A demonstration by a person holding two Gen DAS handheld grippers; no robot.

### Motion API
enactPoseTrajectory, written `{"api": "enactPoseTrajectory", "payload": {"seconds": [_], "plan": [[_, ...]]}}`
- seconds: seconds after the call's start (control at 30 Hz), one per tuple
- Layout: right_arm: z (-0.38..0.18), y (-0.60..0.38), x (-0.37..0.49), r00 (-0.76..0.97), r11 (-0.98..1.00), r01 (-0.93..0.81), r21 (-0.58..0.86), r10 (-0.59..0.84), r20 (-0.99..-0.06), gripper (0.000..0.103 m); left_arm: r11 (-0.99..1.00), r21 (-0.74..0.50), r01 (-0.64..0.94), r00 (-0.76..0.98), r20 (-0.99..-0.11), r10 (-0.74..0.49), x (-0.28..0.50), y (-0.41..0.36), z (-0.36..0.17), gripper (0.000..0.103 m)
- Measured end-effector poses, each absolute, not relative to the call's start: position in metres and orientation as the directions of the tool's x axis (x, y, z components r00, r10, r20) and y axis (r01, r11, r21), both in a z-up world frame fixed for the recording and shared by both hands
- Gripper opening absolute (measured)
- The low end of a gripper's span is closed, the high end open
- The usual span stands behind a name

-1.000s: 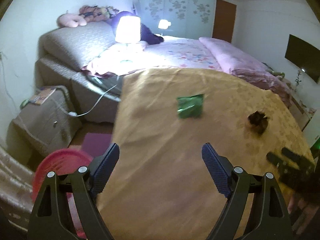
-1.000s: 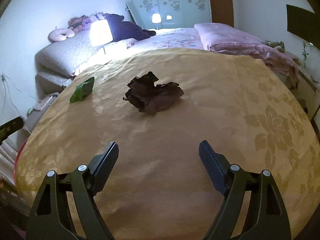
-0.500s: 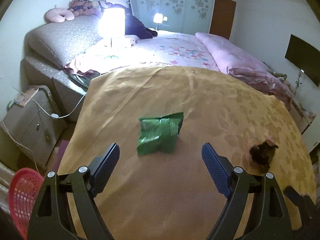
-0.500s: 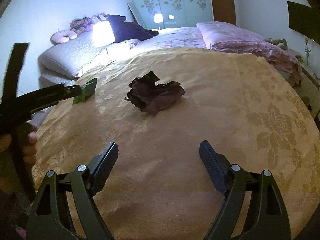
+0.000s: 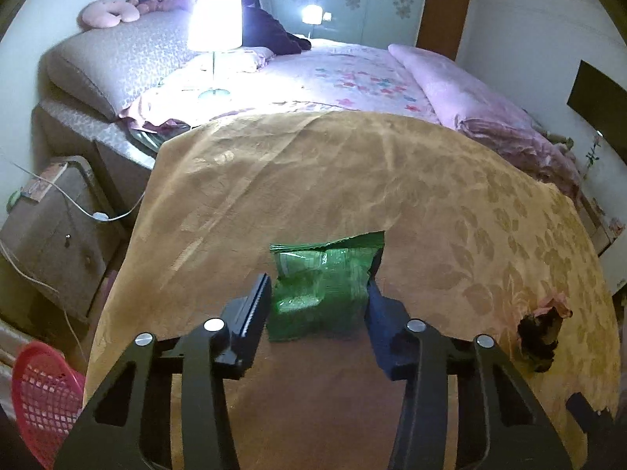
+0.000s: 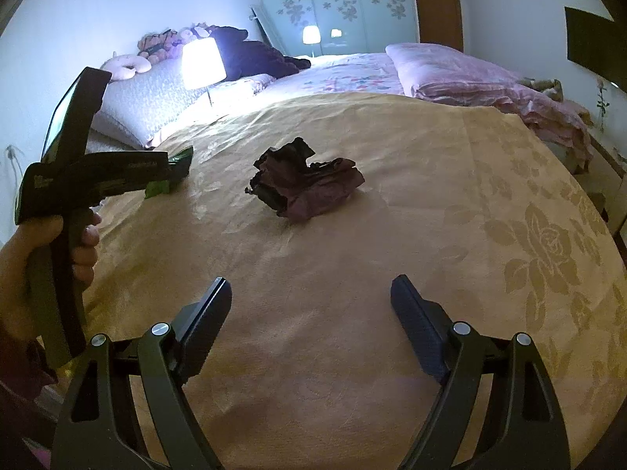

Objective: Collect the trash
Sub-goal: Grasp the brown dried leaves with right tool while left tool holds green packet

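On the gold tablecloth, seen from the left wrist, the green wrapper lies between the fingers of the left gripper, whose jaws are closing with both pads touching the wrapper's sides. A dark crumpled wrapper sits well apart to the right. From the right wrist, the right gripper hangs released and empty above the cloth, the dark wrapper lying ahead of it, apart.
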State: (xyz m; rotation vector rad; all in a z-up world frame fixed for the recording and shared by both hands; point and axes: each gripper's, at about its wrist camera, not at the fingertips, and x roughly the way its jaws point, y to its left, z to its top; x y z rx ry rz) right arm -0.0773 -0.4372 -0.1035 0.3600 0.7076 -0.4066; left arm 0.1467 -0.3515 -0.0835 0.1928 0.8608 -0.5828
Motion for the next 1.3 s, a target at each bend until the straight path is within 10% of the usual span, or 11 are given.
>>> {"api": "enactPoseTrajectory", "payload": {"seconds": [0.93,1.3], "plan": [[-0.088,-0.473,0.02,0.629,0.906,0.419,0.052,-0.248,-0.737,0.091,0.778,0.026,0.628,0.529,-0.747,-0.403,0.09,-0.324,-0.089,0.043],[-0.085,-0.464,0.012,0.671,0.912,0.392,0.122,-0.193,-0.716,0.06,0.774,0.03,0.633,0.533,-0.742,-0.407,0.08,-0.32,-0.09,0.043]]}}
